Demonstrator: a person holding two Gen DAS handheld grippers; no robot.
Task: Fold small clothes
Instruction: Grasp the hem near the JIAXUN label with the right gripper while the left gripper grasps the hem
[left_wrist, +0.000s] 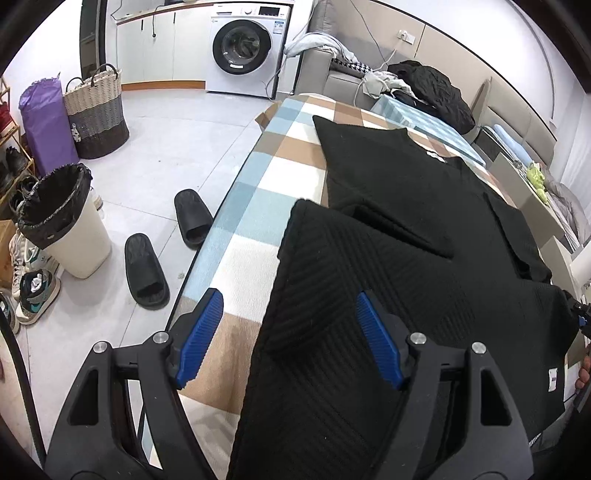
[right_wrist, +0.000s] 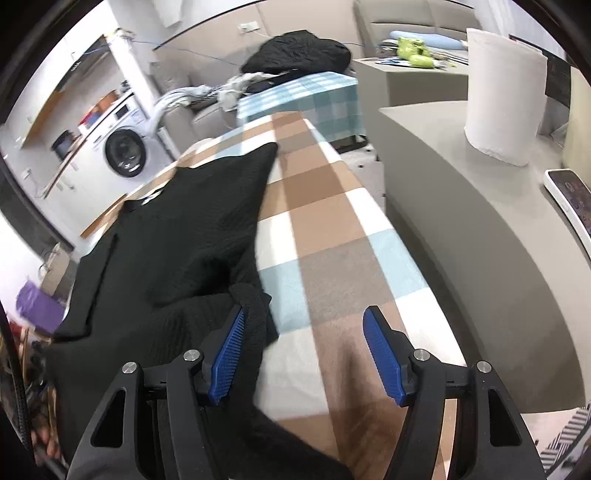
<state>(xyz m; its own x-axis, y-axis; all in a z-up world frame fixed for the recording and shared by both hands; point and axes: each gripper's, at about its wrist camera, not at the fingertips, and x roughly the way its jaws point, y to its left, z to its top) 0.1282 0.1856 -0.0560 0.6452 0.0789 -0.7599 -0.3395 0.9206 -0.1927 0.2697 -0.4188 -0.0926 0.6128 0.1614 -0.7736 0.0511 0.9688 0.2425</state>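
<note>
On the floor at the far left of the left wrist view stand a purple bag (left_wrist: 46, 118) and a woven laundry basket (left_wrist: 98, 114), with a white bin lined in black (left_wrist: 64, 221) nearer and sneakers (left_wrist: 35, 291) beside it. Two black slippers (left_wrist: 166, 251) lie on the tiles just off the edge of the tabletop (left_wrist: 255, 206), which is covered in a blue, tan and white checked cloth. A washing machine (left_wrist: 243, 48) stands against the back wall.

The black ribbed garment (left_wrist: 399, 206) lies spread on the checked cloth, with a folded flap reaching towards the camera. The left claw (left_wrist: 290, 339) stands apart: its left pad is over bare cloth, its right pad over the black knit, and neither presses on it.

In the right wrist view the garment (right_wrist: 192, 221) fills the left half of the tabletop (right_wrist: 332, 221). The right claw (right_wrist: 304, 354) is also apart; its left pad touches a bunched edge of the knit, its right pad hangs over bare checked cloth. To the right a grey counter (right_wrist: 461, 206) carries a white paper roll (right_wrist: 502, 96) and a phone (right_wrist: 572, 199).
</note>
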